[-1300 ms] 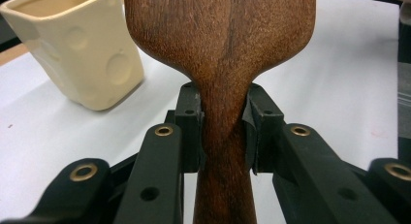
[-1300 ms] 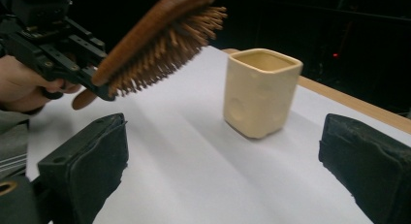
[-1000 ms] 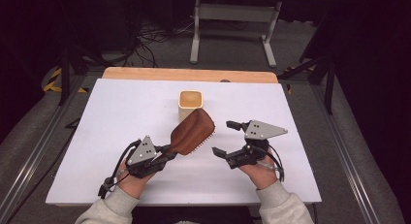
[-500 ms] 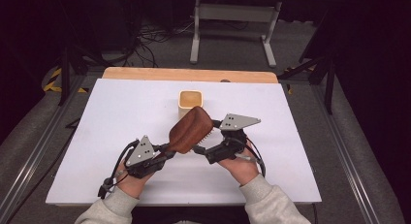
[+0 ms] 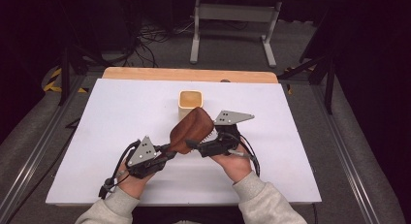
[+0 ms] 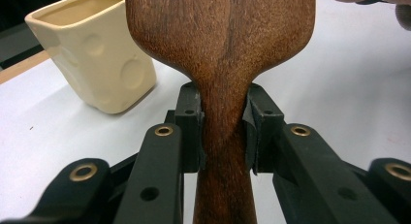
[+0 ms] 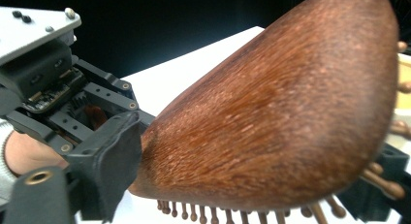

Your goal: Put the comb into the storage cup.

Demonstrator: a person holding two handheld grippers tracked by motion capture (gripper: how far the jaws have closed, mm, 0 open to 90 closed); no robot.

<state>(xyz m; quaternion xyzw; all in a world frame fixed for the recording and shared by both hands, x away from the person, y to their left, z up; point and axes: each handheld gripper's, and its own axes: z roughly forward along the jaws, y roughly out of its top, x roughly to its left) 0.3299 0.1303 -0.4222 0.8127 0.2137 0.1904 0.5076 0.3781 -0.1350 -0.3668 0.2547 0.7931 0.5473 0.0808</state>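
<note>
now my left tongs [image 6: 225, 136] pinch the wooden brush [image 6: 228, 44] handle; my right tongs [image 5: 201, 147], closing, straddle its head, contact unclear.

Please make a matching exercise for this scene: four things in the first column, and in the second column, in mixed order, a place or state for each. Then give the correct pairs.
Things:
1. wooden hairbrush
2. cream cup
3. left gripper
4. right gripper

Places or states:
A. stands on the white table, beyond the brush
B. shut on the brush's handle
C. lifted above the table between both grippers
D. jaws around the brush's wide head, just been closing

Pairs: 1-C, 2-A, 3-B, 4-D
</note>
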